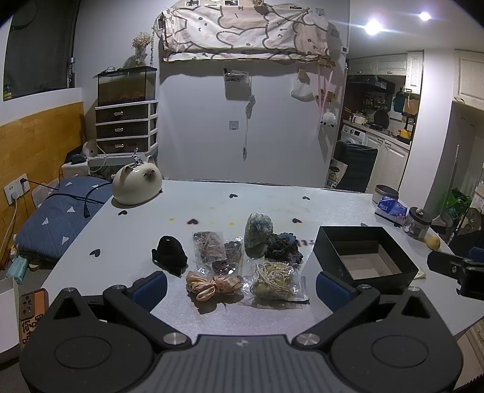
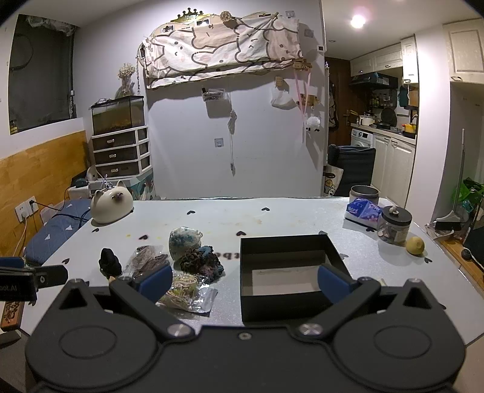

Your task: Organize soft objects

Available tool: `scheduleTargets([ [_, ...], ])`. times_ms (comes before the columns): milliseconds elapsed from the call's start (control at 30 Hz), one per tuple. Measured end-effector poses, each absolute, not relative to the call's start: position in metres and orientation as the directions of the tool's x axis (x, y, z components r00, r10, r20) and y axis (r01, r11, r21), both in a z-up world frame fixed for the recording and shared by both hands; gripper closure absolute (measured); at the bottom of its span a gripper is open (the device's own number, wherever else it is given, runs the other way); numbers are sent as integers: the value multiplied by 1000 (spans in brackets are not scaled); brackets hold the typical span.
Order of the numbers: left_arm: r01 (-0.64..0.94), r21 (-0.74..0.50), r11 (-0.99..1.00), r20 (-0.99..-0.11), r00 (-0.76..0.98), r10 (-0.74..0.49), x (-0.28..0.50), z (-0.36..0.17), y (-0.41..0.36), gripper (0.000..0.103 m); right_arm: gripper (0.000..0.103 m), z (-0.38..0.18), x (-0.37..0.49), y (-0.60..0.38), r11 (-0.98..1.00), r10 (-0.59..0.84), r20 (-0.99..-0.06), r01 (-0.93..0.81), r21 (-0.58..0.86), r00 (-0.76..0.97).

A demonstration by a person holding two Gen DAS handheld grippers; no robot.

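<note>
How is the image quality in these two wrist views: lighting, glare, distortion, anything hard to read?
Left wrist view: dim bluish room light, two ceiling lights flare white, strong fisheye bending at the edges, black box interior in shadow. Right wrist view: one ceiling light blooms, kitchen doorway dark, plastic bag of cords shows small glints, items otherwise legible; no motion blur in either.

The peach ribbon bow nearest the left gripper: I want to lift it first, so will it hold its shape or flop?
The peach ribbon bow looks like thin looped ribbon, so it is probably light and floppy. Its loops lie loose on the table, so a pinch at the centre knot likely lifts it whole. Its glossy surface may slip.
</note>
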State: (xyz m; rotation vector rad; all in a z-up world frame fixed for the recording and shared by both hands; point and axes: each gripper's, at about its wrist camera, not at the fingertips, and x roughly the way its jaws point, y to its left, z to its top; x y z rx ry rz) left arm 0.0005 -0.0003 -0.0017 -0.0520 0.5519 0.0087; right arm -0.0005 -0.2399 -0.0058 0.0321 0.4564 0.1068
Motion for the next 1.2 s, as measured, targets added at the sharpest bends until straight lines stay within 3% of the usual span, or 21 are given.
scheduleTargets([
  [1200, -29, -49, 998, -530, 848, -1, 2, -12, -4, 0, 0, -11, 3, -237, 994, 113, -441, -101, 50, 891],
])
